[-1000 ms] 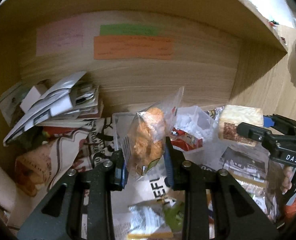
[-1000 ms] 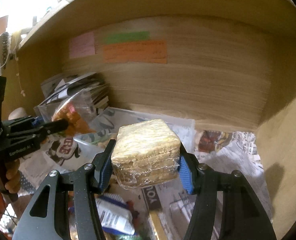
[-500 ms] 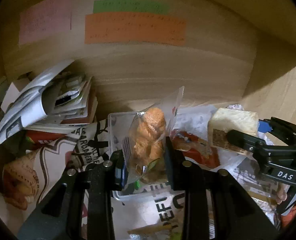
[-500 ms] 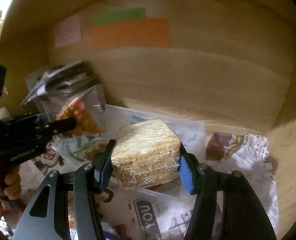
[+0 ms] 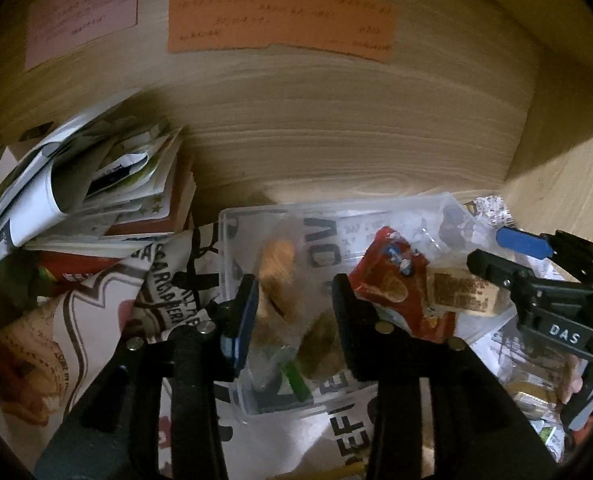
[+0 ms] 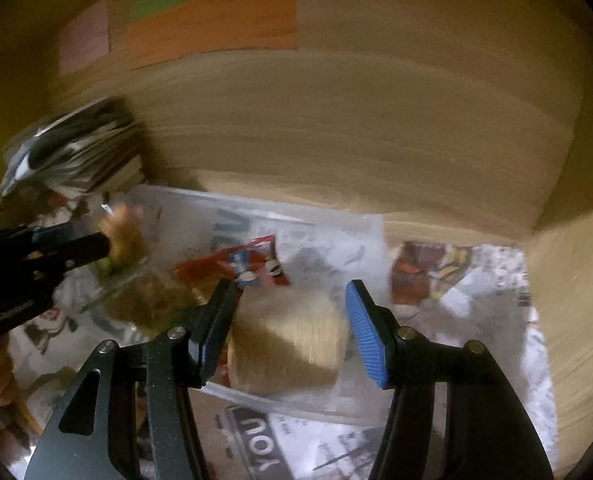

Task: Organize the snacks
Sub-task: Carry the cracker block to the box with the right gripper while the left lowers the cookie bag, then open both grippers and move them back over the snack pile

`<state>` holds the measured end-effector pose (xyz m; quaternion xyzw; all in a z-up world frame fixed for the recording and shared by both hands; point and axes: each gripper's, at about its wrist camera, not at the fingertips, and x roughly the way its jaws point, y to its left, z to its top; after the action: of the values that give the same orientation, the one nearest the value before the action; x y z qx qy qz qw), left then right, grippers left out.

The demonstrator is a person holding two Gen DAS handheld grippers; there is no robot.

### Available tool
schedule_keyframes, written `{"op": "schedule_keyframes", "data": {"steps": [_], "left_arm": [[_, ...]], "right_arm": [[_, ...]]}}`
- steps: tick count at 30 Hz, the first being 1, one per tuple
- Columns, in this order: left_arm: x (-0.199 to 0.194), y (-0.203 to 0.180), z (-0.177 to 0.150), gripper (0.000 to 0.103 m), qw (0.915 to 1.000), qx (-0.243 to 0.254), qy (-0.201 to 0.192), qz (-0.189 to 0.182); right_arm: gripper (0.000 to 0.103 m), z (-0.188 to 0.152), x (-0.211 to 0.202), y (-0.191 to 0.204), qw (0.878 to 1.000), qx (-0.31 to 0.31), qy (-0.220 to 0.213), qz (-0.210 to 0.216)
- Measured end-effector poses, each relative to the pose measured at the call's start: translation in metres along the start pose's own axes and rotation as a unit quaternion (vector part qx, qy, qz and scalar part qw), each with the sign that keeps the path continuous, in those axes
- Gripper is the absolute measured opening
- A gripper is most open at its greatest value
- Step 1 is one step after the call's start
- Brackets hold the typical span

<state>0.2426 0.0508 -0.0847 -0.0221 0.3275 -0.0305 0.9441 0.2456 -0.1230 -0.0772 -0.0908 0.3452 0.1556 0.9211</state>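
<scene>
1. Letting go is the news: the right gripper [image 6: 290,326] stands with its jaws spread wide, and the wrapped cracker block [image 6: 288,344], clamped between them half a second ago, now lies loose inside the clear plastic bin [image 5: 232,240] with a gap on either side.
2. Over the bin's left half, the left gripper [image 5: 292,322] has opened as well; the bag of orange snacks [image 5: 280,280], held upright a moment back, now sags into the bin between the parted fingers (whether one pad still brushes the film, I cannot tell).
3. Both items have gone from carried to deposited, so this pair looks sorted, and I judge the next step to be backing both tools out.
4. A red snack packet [image 5: 392,280] already sits in the bin, between the two new arrivals.
5. Left of the bin leans a pile of magazines [image 5: 80,188]; newspaper [image 6: 488,300] lines the shelf under and to the right of it.
6. Behind the bin, coloured paper notes [image 5: 280,20] are stuck to the wooden back wall [image 5: 336,128], which leaves little room, so withdrawing means pulling straight back.
</scene>
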Motion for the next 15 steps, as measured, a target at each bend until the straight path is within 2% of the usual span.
{"op": "schedule_keyframes", "data": {"steps": [2,4,9,13,15], "left_arm": [[-0.005,-0.002,-0.001,0.055,1.0,0.004,-0.007,0.004],[-0.015,-0.004,-0.001,0.065,0.9998,0.008,-0.02,0.006],[-0.038,-0.009,-0.002,0.071,0.9993,0.015,-0.033,-0.001],[-0.058,-0.01,-0.009,0.083,0.9991,0.014,-0.039,-0.001],[-0.066,-0.012,-0.014,0.086,0.9991,0.014,-0.04,0.0]], "right_arm": [[0.057,0.002,-0.004,-0.002,1.0,0.004,0.001,0.006],[0.062,0.002,-0.009,-0.004,1.0,0.005,-0.001,0.007],[0.069,0.001,-0.023,-0.006,1.0,0.001,-0.01,0.01],[0.073,-0.004,-0.042,-0.007,1.0,-0.001,-0.024,0.012],[0.075,-0.008,-0.051,-0.006,1.0,-0.003,-0.028,0.009]]}}
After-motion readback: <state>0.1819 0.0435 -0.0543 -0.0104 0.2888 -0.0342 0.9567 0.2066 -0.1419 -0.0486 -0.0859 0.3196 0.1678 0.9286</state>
